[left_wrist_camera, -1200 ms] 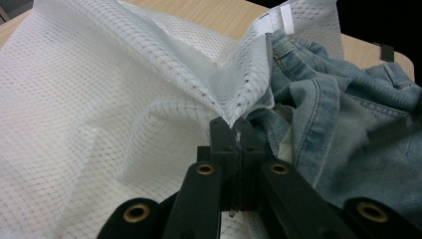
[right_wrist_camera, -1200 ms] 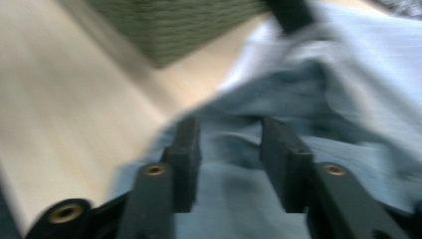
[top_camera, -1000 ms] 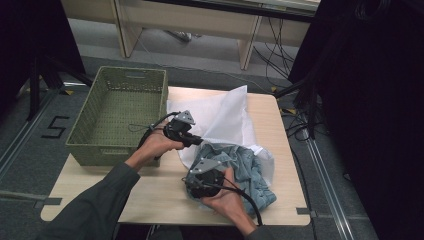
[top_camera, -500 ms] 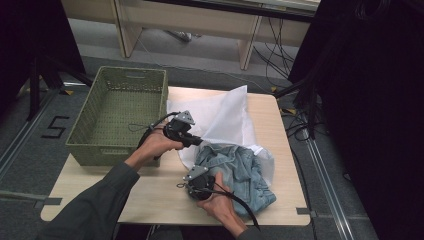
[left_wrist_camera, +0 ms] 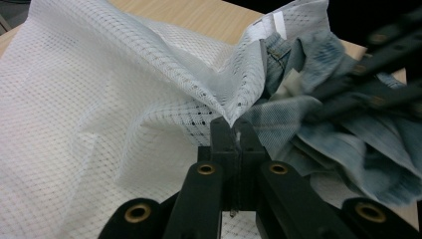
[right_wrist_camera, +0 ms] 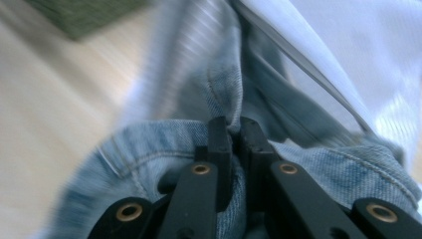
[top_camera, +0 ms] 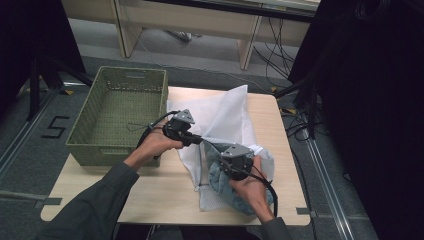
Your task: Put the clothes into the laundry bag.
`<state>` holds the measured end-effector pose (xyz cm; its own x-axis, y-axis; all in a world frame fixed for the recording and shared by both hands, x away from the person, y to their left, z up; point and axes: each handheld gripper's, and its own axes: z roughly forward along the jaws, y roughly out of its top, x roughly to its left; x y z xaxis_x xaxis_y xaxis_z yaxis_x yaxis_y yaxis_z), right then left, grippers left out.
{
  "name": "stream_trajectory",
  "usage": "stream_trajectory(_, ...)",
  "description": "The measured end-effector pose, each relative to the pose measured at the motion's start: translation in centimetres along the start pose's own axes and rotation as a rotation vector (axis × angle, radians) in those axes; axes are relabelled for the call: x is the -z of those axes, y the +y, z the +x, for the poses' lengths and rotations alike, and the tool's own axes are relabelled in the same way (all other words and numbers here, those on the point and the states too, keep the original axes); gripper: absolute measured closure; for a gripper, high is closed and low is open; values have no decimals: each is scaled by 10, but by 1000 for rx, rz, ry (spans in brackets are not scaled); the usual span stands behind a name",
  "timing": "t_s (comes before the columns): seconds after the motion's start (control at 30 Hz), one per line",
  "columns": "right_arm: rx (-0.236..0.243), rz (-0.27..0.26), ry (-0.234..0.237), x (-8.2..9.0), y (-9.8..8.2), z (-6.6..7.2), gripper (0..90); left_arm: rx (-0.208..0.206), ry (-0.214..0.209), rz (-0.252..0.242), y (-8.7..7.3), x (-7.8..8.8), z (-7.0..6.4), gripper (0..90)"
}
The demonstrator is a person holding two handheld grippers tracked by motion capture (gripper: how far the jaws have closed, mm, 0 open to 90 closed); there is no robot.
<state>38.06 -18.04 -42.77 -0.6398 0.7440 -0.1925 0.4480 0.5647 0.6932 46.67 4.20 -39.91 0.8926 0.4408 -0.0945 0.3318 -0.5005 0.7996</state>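
Observation:
A white mesh laundry bag (top_camera: pixel 220 115) lies spread on the wooden table (top_camera: pixel 150 192). My left gripper (top_camera: pixel 200 141) is shut on the bag's hem and lifts it into a ridge; the left gripper view shows the pinch (left_wrist_camera: pixel 238 130) on the mesh (left_wrist_camera: pixel 99 99). A crumpled blue denim garment (top_camera: pixel 250 205) sits at the bag's mouth, partly under the mesh, and fills the right of that view (left_wrist_camera: pixel 338 124). My right gripper (top_camera: pixel 226 161) has just been closing its jaws. It is now shut (right_wrist_camera: pixel 235 128) on a fold of the denim (right_wrist_camera: pixel 149 149), beside the mesh (right_wrist_camera: pixel 358 50).
An empty green woven basket (top_camera: pixel 120 110) stands at the table's left side, close to my left hand. Bare tabletop lies at the front left. Dark equipment and cables stand beyond the right edge, and desk legs behind the table.
My right gripper has closed on the denim and moved right and away from the front edge toward the bag. More of the denim now lies under the mesh. The left gripper has stayed put.

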Motion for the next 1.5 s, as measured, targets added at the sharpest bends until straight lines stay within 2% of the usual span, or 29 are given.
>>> stream_trajectory(0.03, 0, 0, 0, 0, 0, 0, 862, 0, 0, 0, 0, 0, 0, 891)
stream_trajectory(0.07, -32, 26, -25, -13, -8, -14, 861, -20, -3, 5, 2, -1, -3, 891)
stream_trajectory(0.13, -68, 50, 6, -27, -11, -21, 859, -28, -11, 8, 3, -2, -7, 891)
stream_trajectory(0.2, -63, 67, 7, -34, -12, -20, 857, -35, -29, 8, 3, -5, -12, 891)
stream_trajectory(0.23, -56, 77, 13, -36, -12, -19, 857, -49, -33, 14, 3, -6, -14, 891)
stream_trajectory(0.27, -45, 67, 0, -38, -12, -18, 856, -50, -38, 12, 3, -8, -16, 890)
stream_trajectory(0.4, -61, 57, 11, -33, -11, -20, 855, -47, -39, 11, 2, -8, -19, 872)
stream_trajectory(0.5, -62, 53, 9, -32, -11, -20, 854, -30, -19, 0, -2, -5, -20, 796)
stream_trajectory(0.53, -65, 51, 12, -31, -11, -20, 853, -54, 12, 5, -10, 2, -23, 758)
stream_trajectory(0.57, -72, 52, 13, -31, -11, -21, 853, -47, 24, -1, -15, 5, -25, 727)
stream_trajectory(0.6, -60, 52, 19, -31, -11, -22, 852, -20, 22, -8, -22, 7, -28, 701)
stream_trajectory(0.63, -64, 54, 21, -31, -11, -22, 851, -13, 32, 11, -30, 9, -31, 686)
stream_trajectory(0.7, -67, 54, 23, -31, -11, -22, 850, -9, 65, 83, -51, 7, -38, 587)
stream_trajectory(0.8, -65, 54, 21, -30, -10, -22, 848, 73, 67, 129, -75, -7, -45, 481)
stream_trajectory(0.83, -66, 54, 21, -30, -10, -22, 848, 100, 74, 131, -79, -13, -47, 450)
stream_trajectory(0.9, -64, 54, 19, -30, -9, -21, 847, 90, 74, 167, -82, -23, -48, 410)
stream_trajectory(0.93, -64, 54, 18, -30, -9, -21, 848, 111, 78, 145, -81, -29, -51, 398)
stream_trajectory(0.97, -83, 62, 23, -29, -9, -20, 847, 104, 87, 143, -80, -33, -52, 392)
stream_trajectory(1.0, -82, 66, 26, -29, -8, -20, 847, 125, 93, 121, -80, -38, -53, 391)
stream_trajectory(1.03, -67, 50, 18, -30, -9, -20, 847, 114, 90, 128, -80, -42, -53, 390)
stream_trajectory(1.13, -80, 56, 24, -29, -9, -20, 847, 112, 102, 156, -83, -56, -58, 413)
stream_trajectory(1.17, -71, 56, 26, -29, -9, -20, 847, 90, 103, 164, -84, -60, -59, 459)
stream_trajectory(1.2, -61, 55, 24, -28, -8, -21, 847, 62, 110, 173, -84, -61, -60, 543)
stream_trajectory(1.23, -55, 51, 23, -28, -8, -21, 848, 63, 118, 165, -86, -64, -62, 612)
stream_trajectory(1.33, -39, 55, 22, -26, -7, -20, 854, -1, 121, 198, -88, -70, -67, 765)
stream_trajectory(1.37, -37, 63, 24, -25, -7, -19, 857, -33, 134, 199, -89, -71, -70, 803)
stream_trajectory(1.43, -20, 63, 25, -23, -6, -18, 859, -70, 128, 216, -89, -68, -77, 859)
stream_trajectory(1.5, -56, 69, 38, -20, -6, -17, 859, -102, 118, 225, -93, -64, -84, 872)
